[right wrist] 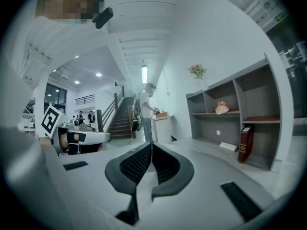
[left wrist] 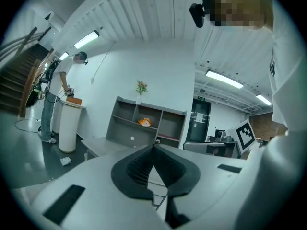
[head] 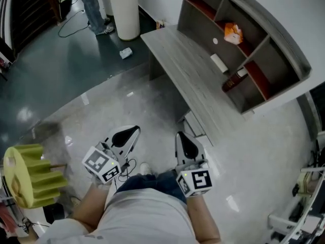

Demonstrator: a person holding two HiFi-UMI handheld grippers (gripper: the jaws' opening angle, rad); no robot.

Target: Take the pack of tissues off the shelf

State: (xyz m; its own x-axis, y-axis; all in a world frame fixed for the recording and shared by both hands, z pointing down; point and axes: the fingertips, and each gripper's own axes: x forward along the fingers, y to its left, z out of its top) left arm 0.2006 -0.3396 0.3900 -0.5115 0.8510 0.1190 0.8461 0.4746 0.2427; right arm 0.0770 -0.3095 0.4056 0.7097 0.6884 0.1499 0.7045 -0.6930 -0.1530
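While tissue pack (head: 233, 33) sits in upper shelf (head: 277, 37) compartment, book (right wrist: 245, 145) upright lower.

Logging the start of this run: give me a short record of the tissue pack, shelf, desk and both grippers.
tissue pack: orange, on the upper board, middle column of the shelf
shelf: grey, open-fronted, at the back of the desk
desk: grey wood grain, with a small white box lying on it
book: dark red, standing in the lower right compartment
left gripper: shut, empty, close to the person's body
right gripper: shut, empty, close to the person's body
status: pack not yet touched; both grippers well short of the shelf
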